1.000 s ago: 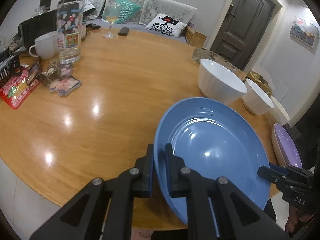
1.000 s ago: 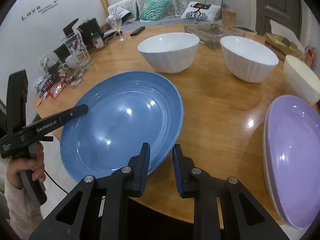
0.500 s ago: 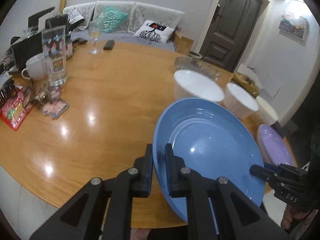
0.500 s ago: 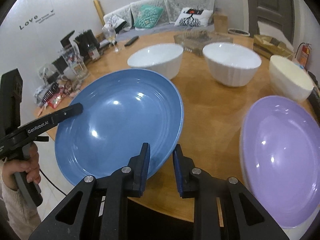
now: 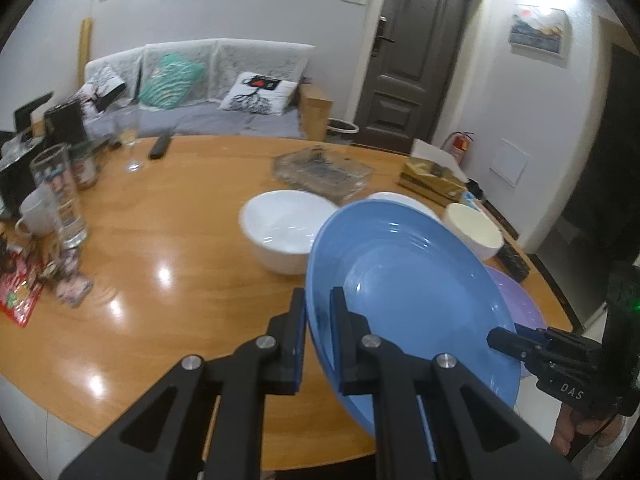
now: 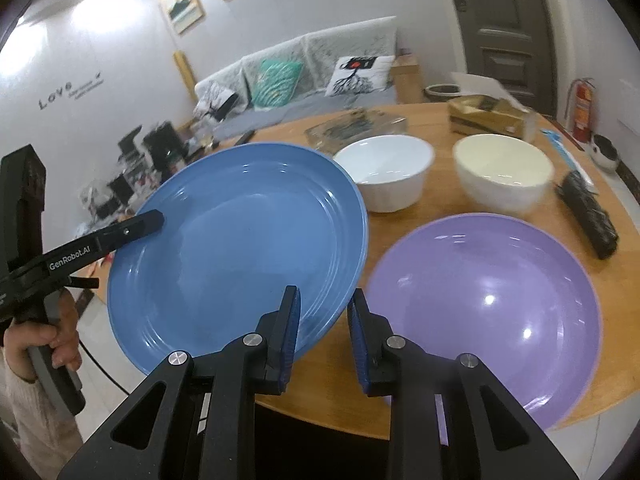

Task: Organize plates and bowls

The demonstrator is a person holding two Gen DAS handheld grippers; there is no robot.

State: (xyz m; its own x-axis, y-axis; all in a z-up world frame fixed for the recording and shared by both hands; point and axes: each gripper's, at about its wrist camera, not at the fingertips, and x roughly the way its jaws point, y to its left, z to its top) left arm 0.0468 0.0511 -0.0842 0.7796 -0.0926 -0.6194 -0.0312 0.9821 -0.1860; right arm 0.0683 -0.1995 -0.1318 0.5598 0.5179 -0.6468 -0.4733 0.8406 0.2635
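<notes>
My left gripper point(image 5: 318, 312) is shut on the rim of a large blue plate point(image 5: 412, 300) and holds it lifted and tilted above the wooden table point(image 5: 180, 240). In the right wrist view the blue plate point(image 6: 240, 240) hangs left of centre with the left gripper point(image 6: 154, 220) clamped on its far left rim. My right gripper point(image 6: 322, 316) stands slightly open with the plate's near rim between its jaws. A purple plate point(image 6: 484, 300) lies on the table at the right. A white bowl point(image 5: 280, 232), a second white bowl point(image 6: 384, 168) and a cream bowl point(image 6: 504, 168) stand behind.
A glass tray point(image 5: 320, 168) and a tissue box point(image 6: 484, 116) sit at the table's far side. A dark roll point(image 6: 588, 216) lies right of the purple plate. A tall glass point(image 5: 60, 196), a mug point(image 5: 36, 212), a wine glass point(image 5: 130, 140) and snack packets point(image 5: 16, 292) crowd the left.
The blue plate has been lifted off the table and carried to the right, toward the purple plate. Both grippers rose with it; the right jaws have opened a little.
</notes>
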